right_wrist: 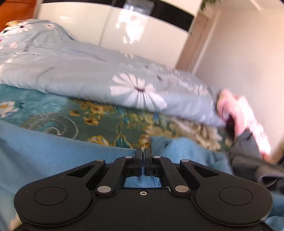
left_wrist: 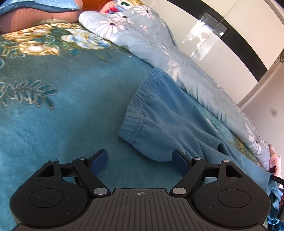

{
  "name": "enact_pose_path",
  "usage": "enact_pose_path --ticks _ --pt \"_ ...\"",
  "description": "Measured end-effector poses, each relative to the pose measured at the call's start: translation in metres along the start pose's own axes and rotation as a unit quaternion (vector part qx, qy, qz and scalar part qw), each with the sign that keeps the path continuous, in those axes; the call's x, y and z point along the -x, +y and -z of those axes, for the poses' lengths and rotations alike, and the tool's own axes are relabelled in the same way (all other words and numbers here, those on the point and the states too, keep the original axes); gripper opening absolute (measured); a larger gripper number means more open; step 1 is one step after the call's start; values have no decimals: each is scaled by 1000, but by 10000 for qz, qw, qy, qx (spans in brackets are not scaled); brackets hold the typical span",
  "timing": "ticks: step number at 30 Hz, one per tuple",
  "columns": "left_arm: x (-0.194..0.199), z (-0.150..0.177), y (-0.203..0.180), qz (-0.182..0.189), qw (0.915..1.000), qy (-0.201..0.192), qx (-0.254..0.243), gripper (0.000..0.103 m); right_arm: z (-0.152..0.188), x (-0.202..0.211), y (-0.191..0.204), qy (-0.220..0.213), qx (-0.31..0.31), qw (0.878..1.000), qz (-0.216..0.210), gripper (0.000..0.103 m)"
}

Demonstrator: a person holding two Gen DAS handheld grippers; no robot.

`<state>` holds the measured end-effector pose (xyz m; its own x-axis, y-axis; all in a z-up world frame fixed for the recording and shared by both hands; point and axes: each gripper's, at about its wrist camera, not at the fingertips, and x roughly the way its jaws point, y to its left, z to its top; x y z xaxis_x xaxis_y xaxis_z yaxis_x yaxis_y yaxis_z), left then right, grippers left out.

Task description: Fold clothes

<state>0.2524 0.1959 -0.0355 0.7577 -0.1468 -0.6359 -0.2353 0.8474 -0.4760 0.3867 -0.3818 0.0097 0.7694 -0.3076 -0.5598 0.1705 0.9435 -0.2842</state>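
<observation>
Blue fleece trousers (left_wrist: 168,120) lie spread on a teal floral blanket (left_wrist: 53,106), elastic waistband toward the upper left. My left gripper (left_wrist: 140,160) is open and empty, low over the blanket just short of the waistband corner. In the right wrist view my right gripper (right_wrist: 143,154) has its jaws pressed together over the blue fleece (right_wrist: 53,151); whether cloth is pinched between them is hidden. That view is blurred.
A rolled pale-blue daisy quilt (left_wrist: 159,49) runs along the far side of the bed and also shows in the right wrist view (right_wrist: 88,74). Pillows (left_wrist: 35,16) sit at the head. Pink and grey clothes (right_wrist: 248,124) lie at right. A white wardrobe (right_wrist: 106,26) stands behind.
</observation>
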Motion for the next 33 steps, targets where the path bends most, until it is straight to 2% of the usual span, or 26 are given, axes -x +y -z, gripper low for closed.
enact_pose_path --ticks 3,7,9,12,13,15,17,18,20,23,27,29,30,33 --pt "-9 -7 0 123 9998 -25 140 79 9 -1 6 -2 -5 9998 -178 2" --pt "-20 -13 0 279 9989 -63 367 79 9 27 9 -300 334 9985 -324 6" --pt "-25 -14 0 322 9982 -100 505 80 14 54 7 -404 297 9968 -621 8" --pt "-28 -12 2 356 9963 -228 750 80 26 98 3 -522 155 9917 -1166 22" --pt "-27 -11 2 340 9957 -274 811 78 34 112 7 -489 192 9879 -1456 22" --pt "-26 -10 2 312 9945 -318 950 63 62 138 29 -310 534 9752 -2124 23" --pt "-26 -11 3 298 9930 -262 1114 43 88 156 53 -113 895 9622 -2571 24" --pt "-25 -12 3 300 9926 -254 1146 40 98 162 64 -20 1024 9571 -2712 24" --pt "-21 -14 3 322 9924 -254 1161 39 113 164 83 134 1186 9536 -2765 26" --pt "-15 -15 4 436 9921 -198 1157 40 122 159 99 164 1407 9597 -2428 26" --pt "-12 -14 7 459 9925 -160 1124 42 120 154 97 305 1241 9612 -2443 25" --pt "-14 -13 7 455 9927 -115 1107 44 122 155 96 351 1235 9625 -2390 20" --pt "-14 -13 8 468 9927 -97 1106 45 123 155 96 368 1269 9633 -2338 11" --pt "-16 -12 7 549 9924 -64 1098 51 121 153 92 458 1213 9623 -2393 5"
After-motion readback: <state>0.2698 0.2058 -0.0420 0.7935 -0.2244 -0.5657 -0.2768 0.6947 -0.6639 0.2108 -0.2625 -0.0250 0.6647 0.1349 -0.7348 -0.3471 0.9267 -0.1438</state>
